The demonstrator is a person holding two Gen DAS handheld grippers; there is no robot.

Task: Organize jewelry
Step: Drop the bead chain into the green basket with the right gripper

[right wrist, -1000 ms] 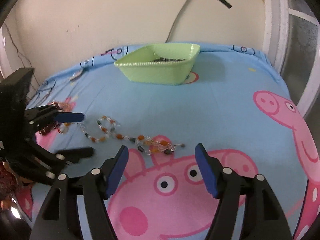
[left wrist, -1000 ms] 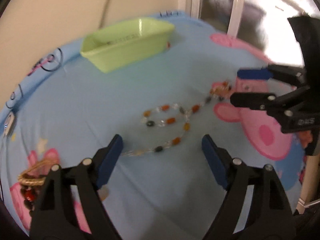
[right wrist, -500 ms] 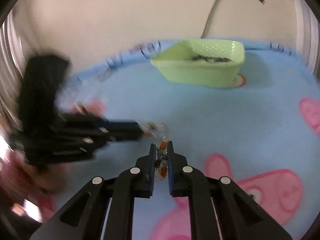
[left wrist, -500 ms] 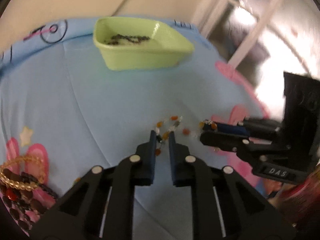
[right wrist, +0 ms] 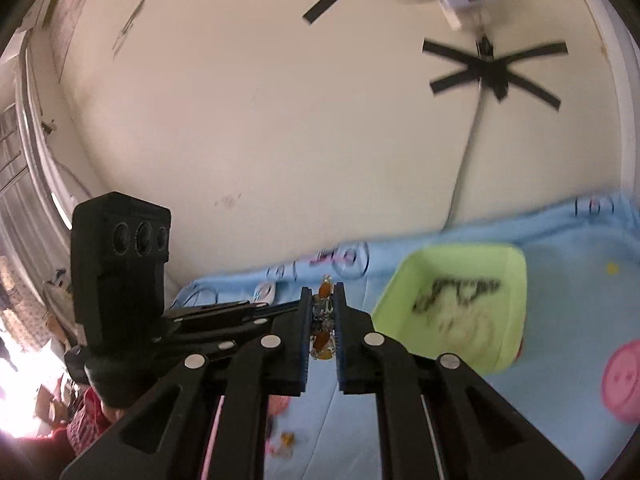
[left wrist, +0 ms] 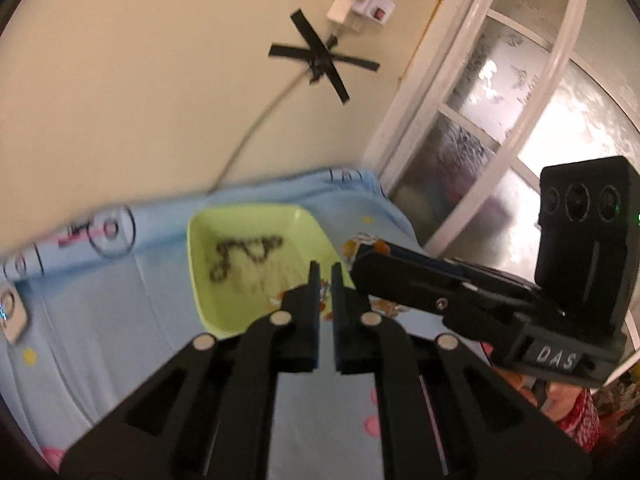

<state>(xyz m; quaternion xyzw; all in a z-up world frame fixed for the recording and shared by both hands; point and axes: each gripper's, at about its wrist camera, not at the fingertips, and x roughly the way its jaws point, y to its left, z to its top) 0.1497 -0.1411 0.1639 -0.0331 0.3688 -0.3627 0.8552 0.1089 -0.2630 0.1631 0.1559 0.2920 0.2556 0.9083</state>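
Observation:
Both grippers are shut on one beaded necklace and hold it above the blue sheet. In the right wrist view my right gripper [right wrist: 323, 294] pinches orange and clear beads of the necklace [right wrist: 322, 340]; a loose end [right wrist: 285, 438] hangs below. In the left wrist view my left gripper [left wrist: 325, 270] is shut with small beads [left wrist: 325, 290] between its fingers, over the near rim of the green tray [left wrist: 224, 308]. The tray [right wrist: 508, 320] holds a dark chain [left wrist: 244, 256], also in the right wrist view [right wrist: 456, 292]. The right gripper [left wrist: 362, 258] is just right of the left one.
The blue cartoon-print sheet [left wrist: 100, 332] covers the surface. A cream wall with a taped cable [left wrist: 320, 60] stands behind the tray. A frosted window [left wrist: 520, 92] is on the right. A small white device [left wrist: 12, 316] lies at the sheet's left edge.
Both grippers closed on the necklace, lifted it off the sheet and carried it toward the green tray, which now sits close ahead of both.

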